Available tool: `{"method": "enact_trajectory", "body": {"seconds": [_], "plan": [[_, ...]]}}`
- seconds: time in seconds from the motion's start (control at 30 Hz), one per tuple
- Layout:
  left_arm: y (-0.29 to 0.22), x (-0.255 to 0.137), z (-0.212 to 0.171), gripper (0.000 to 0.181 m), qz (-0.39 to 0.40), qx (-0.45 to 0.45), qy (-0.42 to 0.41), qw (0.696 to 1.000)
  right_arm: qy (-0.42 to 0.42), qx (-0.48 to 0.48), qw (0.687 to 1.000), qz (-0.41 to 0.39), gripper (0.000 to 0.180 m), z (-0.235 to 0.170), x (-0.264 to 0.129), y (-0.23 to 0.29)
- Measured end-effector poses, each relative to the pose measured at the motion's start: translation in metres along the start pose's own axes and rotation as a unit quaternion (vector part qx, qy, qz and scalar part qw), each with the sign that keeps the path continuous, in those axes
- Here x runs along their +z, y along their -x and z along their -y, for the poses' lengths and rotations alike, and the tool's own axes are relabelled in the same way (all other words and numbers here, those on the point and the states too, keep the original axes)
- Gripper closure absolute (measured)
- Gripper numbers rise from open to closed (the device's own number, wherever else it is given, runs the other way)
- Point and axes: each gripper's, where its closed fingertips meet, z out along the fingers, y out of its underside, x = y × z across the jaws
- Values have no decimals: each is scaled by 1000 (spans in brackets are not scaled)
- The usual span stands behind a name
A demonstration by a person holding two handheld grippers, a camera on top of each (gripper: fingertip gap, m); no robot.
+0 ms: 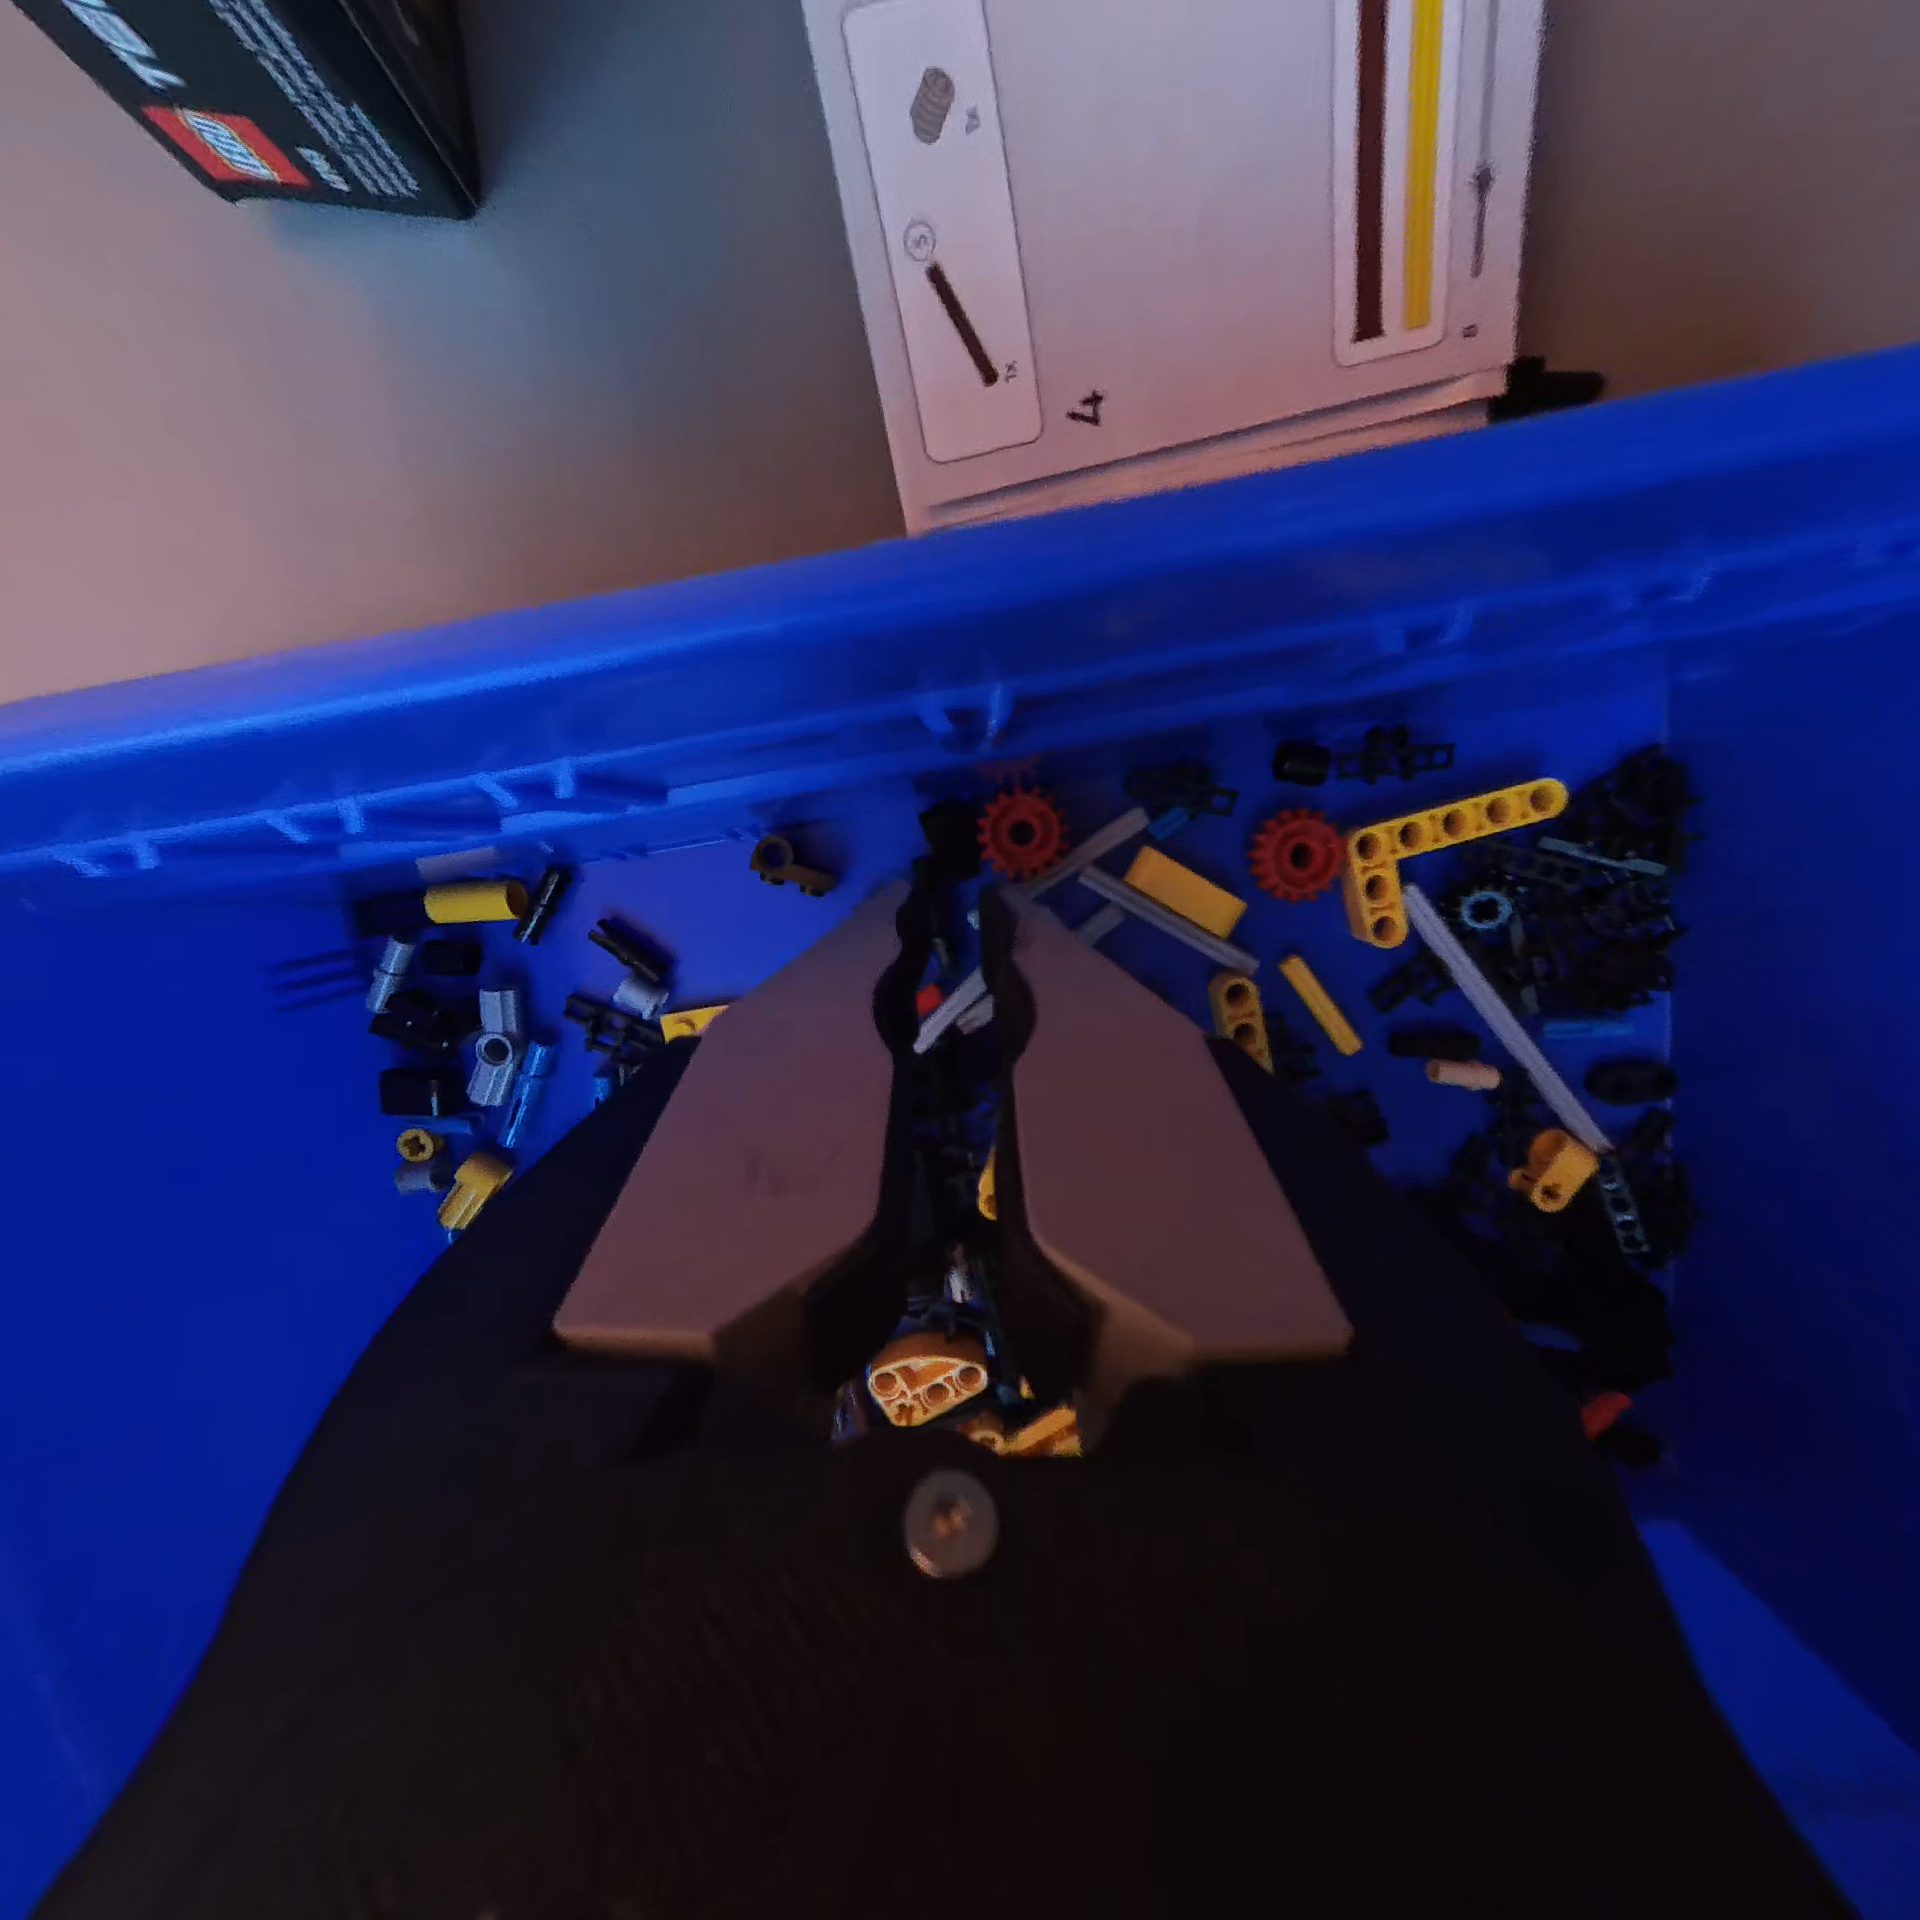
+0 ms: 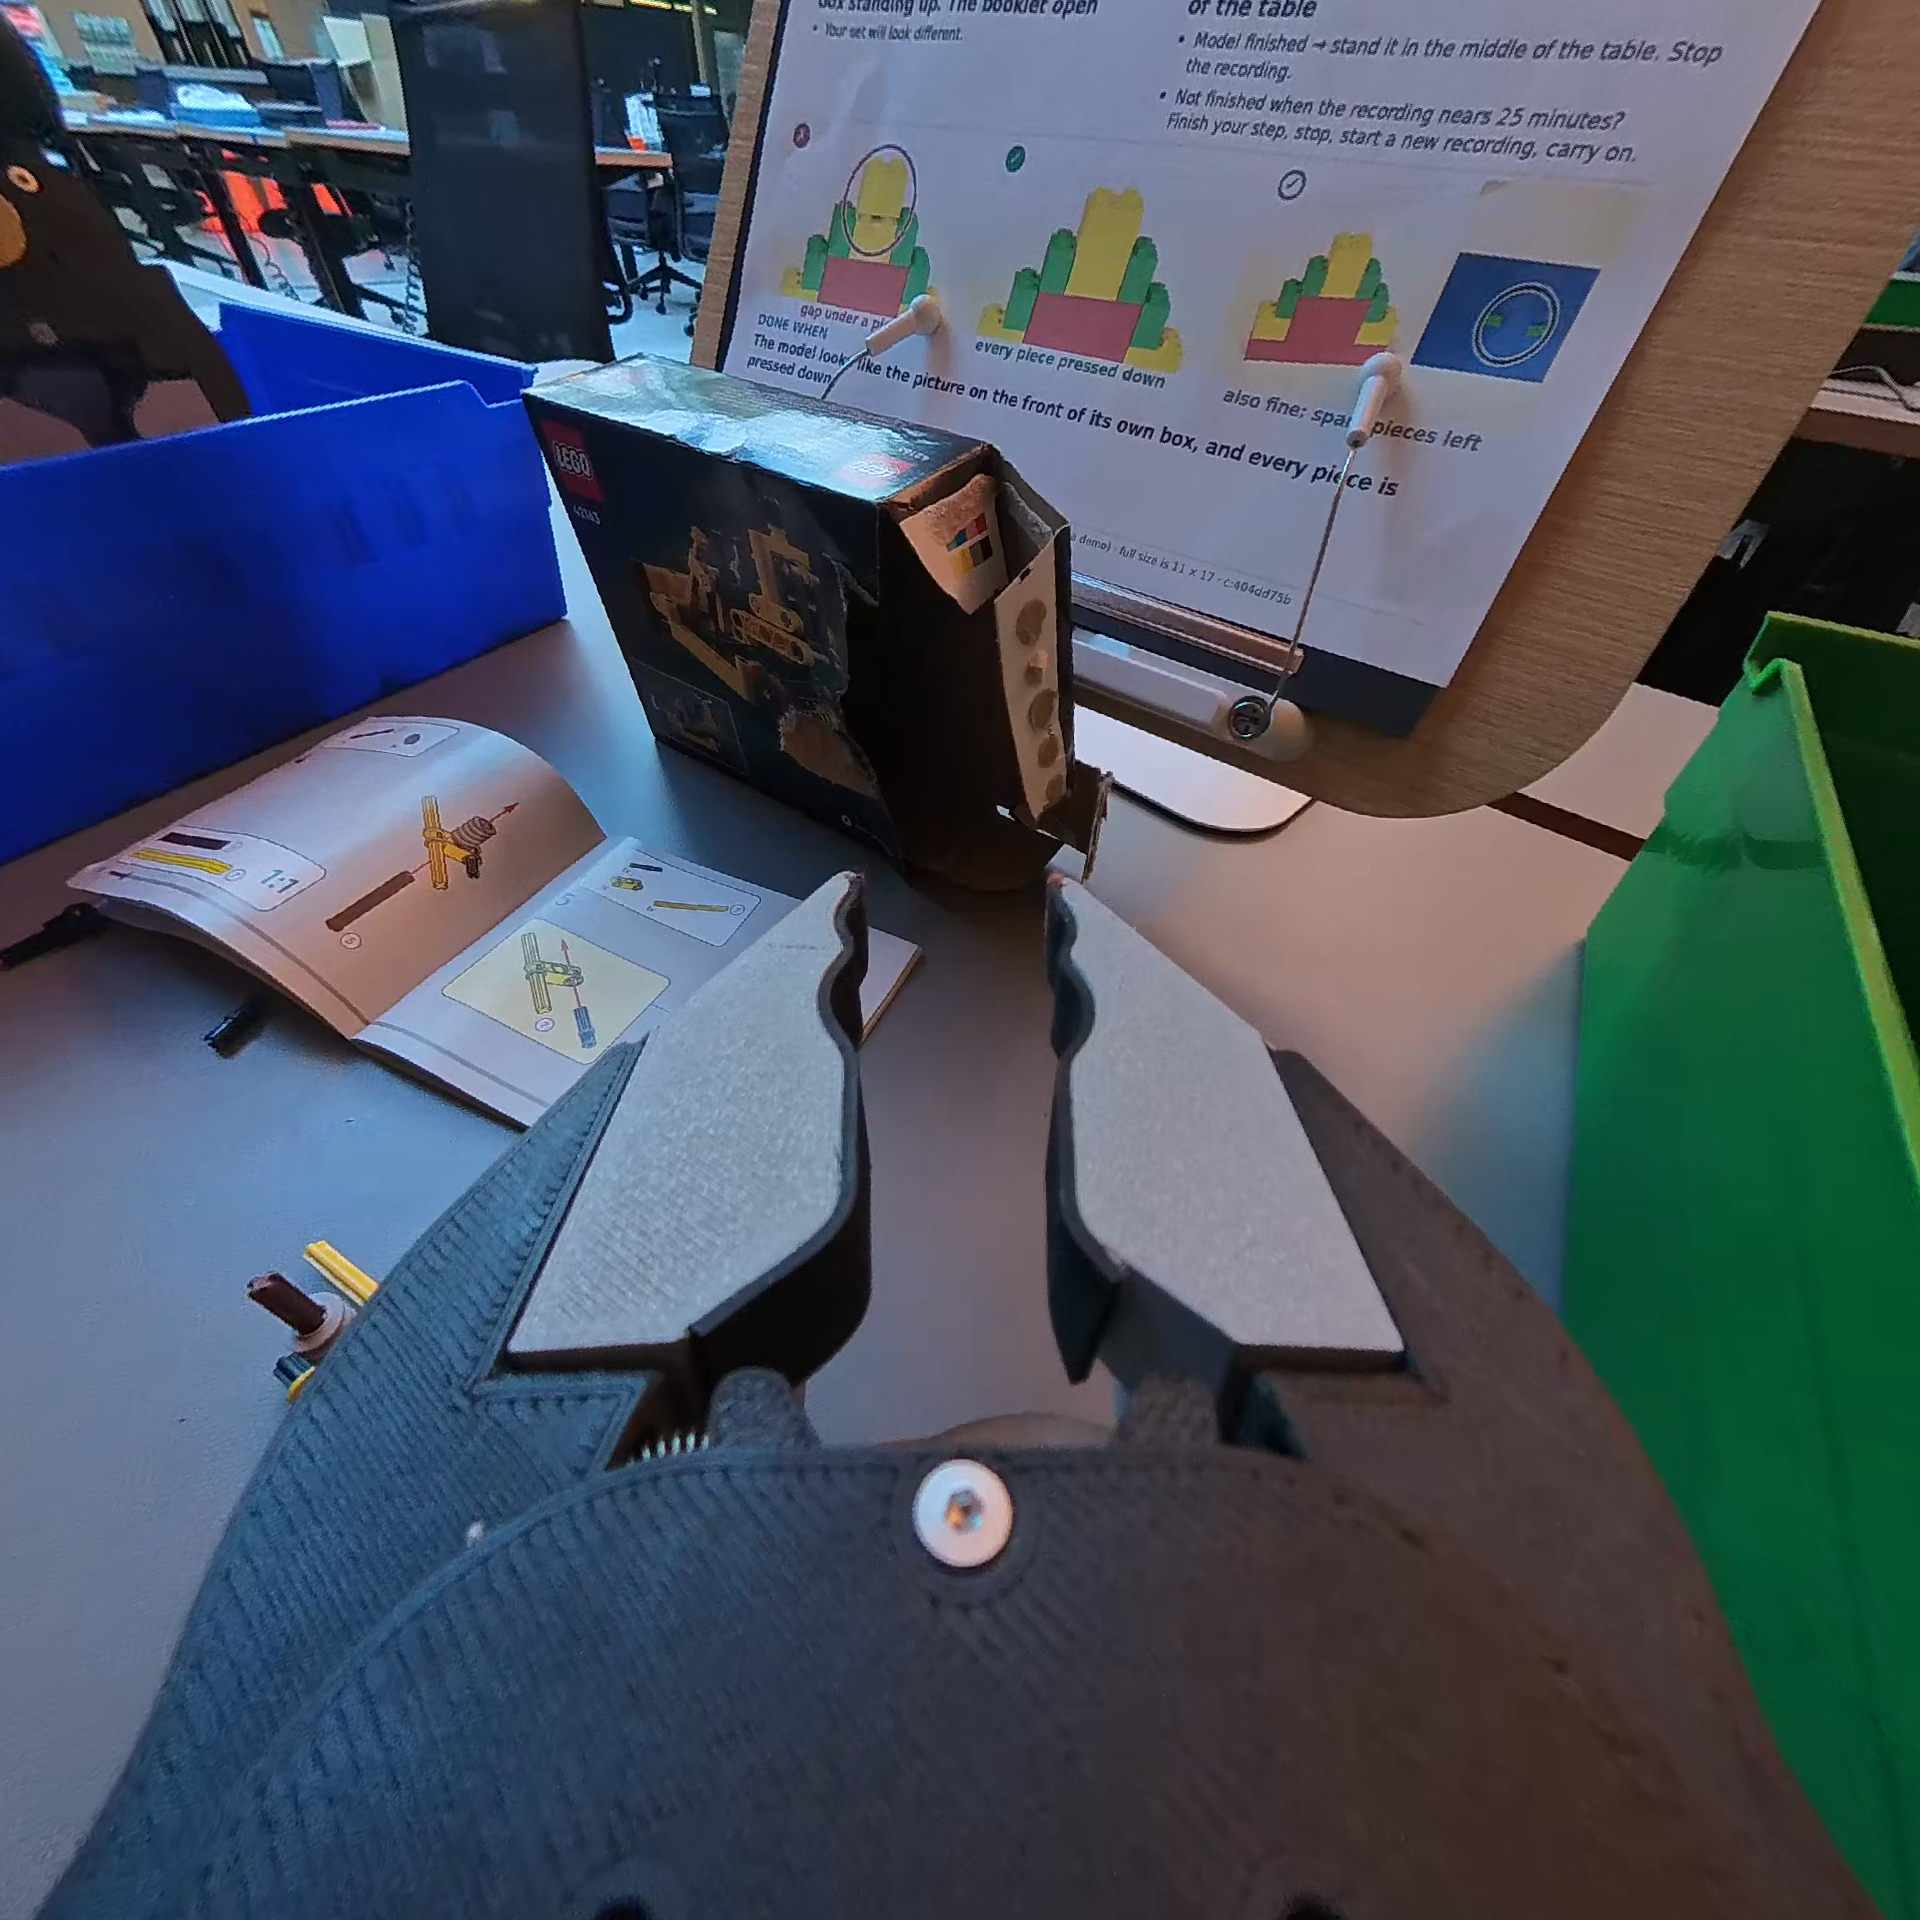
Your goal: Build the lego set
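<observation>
My left gripper [image 1: 951, 909] is down inside the blue bin [image 1: 1039, 623], over loose Lego pieces. Its jaws stand a narrow gap apart. A grey axle [image 1: 951, 1013] crosses the gap and runs under the right finger. Whether anything is pinched is too dark to tell. Two red gears [image 1: 1021, 831] and a yellow L-beam [image 1: 1434, 842] lie just beyond the tips. My right gripper [image 2: 956, 894] is open and empty above the grey table, pointing at the Lego box [image 2: 790, 582]. The open instruction booklet [image 2: 416, 894] lies to its left.
A brown axle [image 2: 296, 1309] and a yellow axle [image 2: 338, 1270] lie on the table by my right gripper's left side. A black pin [image 2: 234, 1023] lies near the booklet. A green bin [image 2: 1766, 1143] stands close on the right. A poster board [image 2: 1247, 312] stands behind the box. Left tips to right tips: about 35 centimeters.
</observation>
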Motion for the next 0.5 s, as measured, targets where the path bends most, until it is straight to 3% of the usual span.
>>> {"method": "enact_trajectory", "body": {"seconds": [0.5], "plan": [[1, 2, -5, 171, -3, -1, 24, 1000, 0, 1, 1000, 1, 149, 0, 0, 0]]}}
